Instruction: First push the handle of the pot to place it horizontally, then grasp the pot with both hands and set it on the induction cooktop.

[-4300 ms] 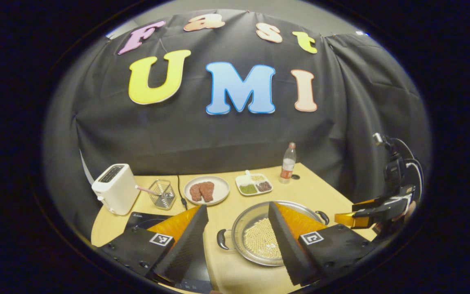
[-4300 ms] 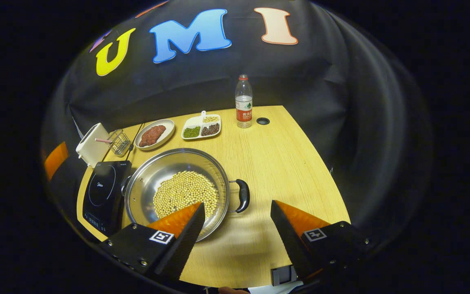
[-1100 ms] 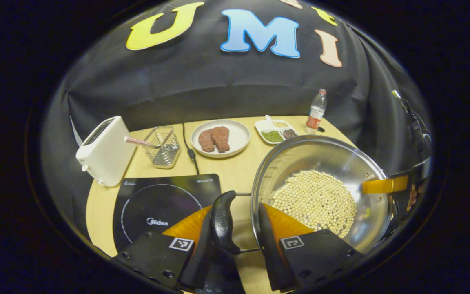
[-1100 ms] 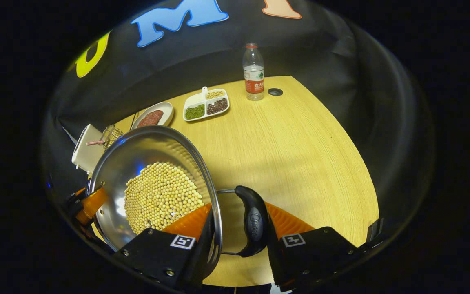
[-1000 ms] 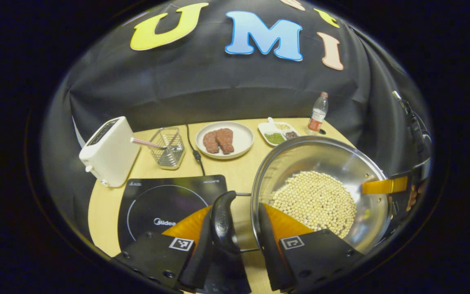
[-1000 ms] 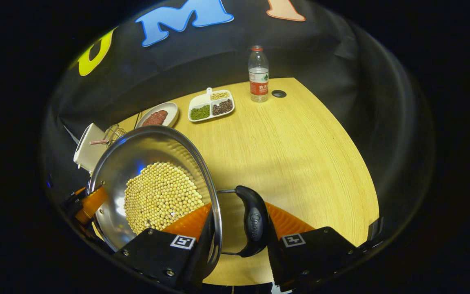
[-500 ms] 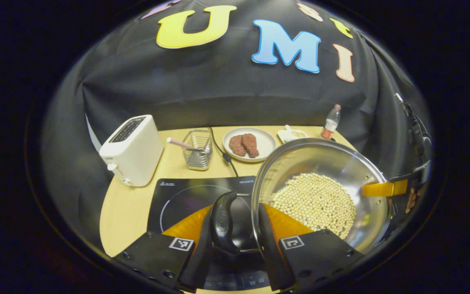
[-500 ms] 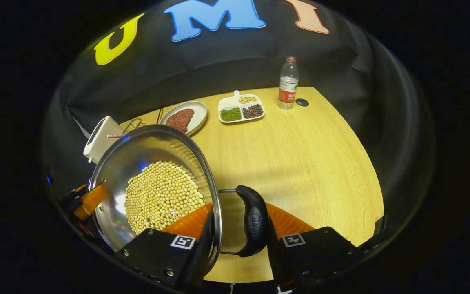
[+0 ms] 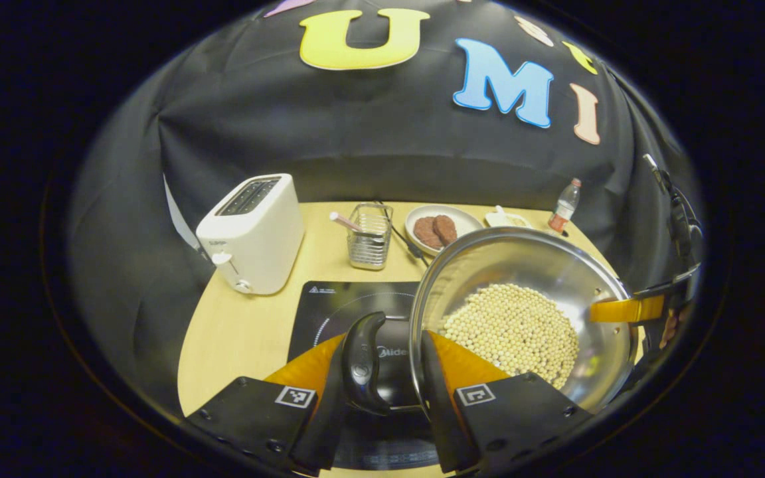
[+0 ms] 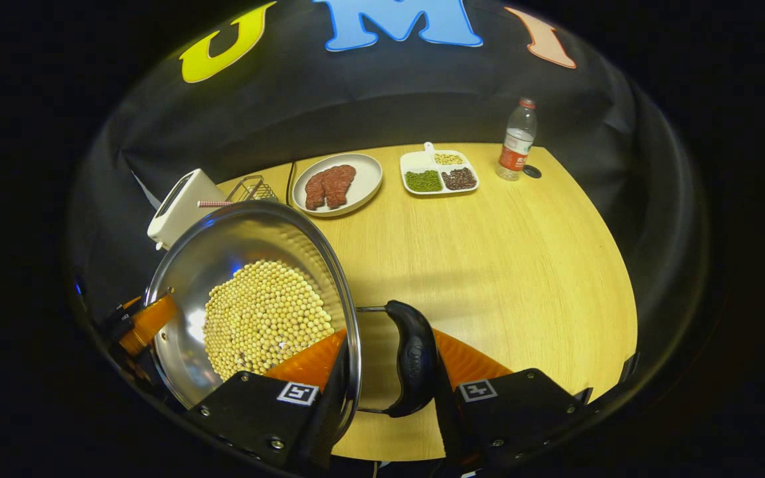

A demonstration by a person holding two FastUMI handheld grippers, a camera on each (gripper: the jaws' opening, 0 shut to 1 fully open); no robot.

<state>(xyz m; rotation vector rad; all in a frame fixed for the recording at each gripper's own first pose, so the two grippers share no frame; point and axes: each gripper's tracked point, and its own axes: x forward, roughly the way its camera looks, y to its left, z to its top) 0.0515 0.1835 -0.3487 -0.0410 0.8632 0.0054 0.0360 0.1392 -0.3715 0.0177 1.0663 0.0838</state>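
Toaster [image 9: 252,234] and wire basket [image 9: 369,228] stand behind the induction cooktop [image 9: 349,307].

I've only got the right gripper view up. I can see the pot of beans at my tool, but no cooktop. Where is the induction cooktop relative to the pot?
Observer: In the left gripper view the induction cooktop lies right under the pot's left handle, and the pot overlaps its right part.
Operator: How is the left tool placed?
Observer: The left tool has one finger on each side of that handle. I can't tell whether both press on it.
Operator: Anything close behind the cooktop?
Observer: A white toaster and a wire basket stand just past its far edge.
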